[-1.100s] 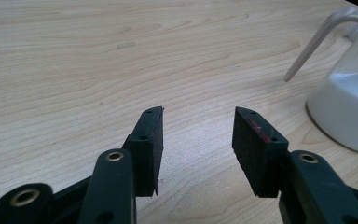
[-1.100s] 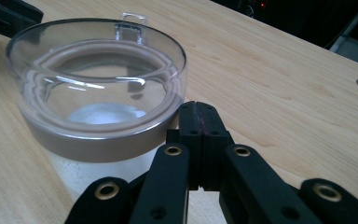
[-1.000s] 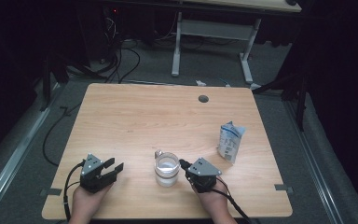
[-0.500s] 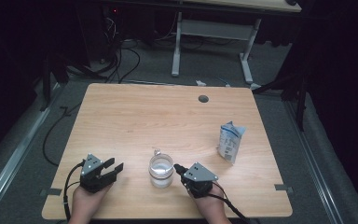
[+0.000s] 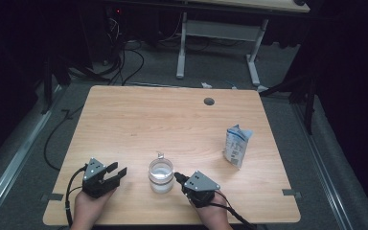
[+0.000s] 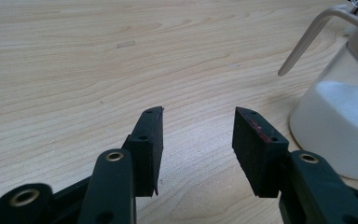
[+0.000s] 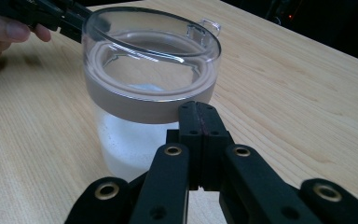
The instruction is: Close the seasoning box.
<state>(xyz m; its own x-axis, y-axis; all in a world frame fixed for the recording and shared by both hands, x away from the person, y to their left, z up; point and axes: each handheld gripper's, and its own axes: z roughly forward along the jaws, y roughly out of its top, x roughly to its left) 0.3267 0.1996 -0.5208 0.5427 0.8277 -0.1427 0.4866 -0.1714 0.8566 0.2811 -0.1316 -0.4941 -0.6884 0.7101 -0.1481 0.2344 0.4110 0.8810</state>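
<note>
The right tongs [image 5: 178, 178] are pressed fully together with nothing between them; in the right gripper view the two black jaws meet flush, and their tips [image 7: 198, 112] sit right at the brownish band of the glass jar [image 7: 147, 93], touching it or very nearly so; the exact contact I cannot tell. In the high view these tongs lie at about 3 o'clock of the jar [image 5: 161, 175], pointing toward it, low on the counter [image 5: 172, 120] near its front edge.

The left tongs [image 5: 115, 171] stand partly open and hold nothing. In the left gripper view bare wood shows between the two pads [image 6: 151, 140], and the jar [image 6: 340, 116] stands apart off to the right, with its clear lid tab arching out toward the tongs. In the high view the left tongs sit at roughly 9 o'clock of the jar, a short gap away.

The jar stands upright, holds white powder in its lower part and wears a clear lid. A blue and white pouch [image 5: 237, 145] stands well apart at about 2 o'clock of the jar.
</note>
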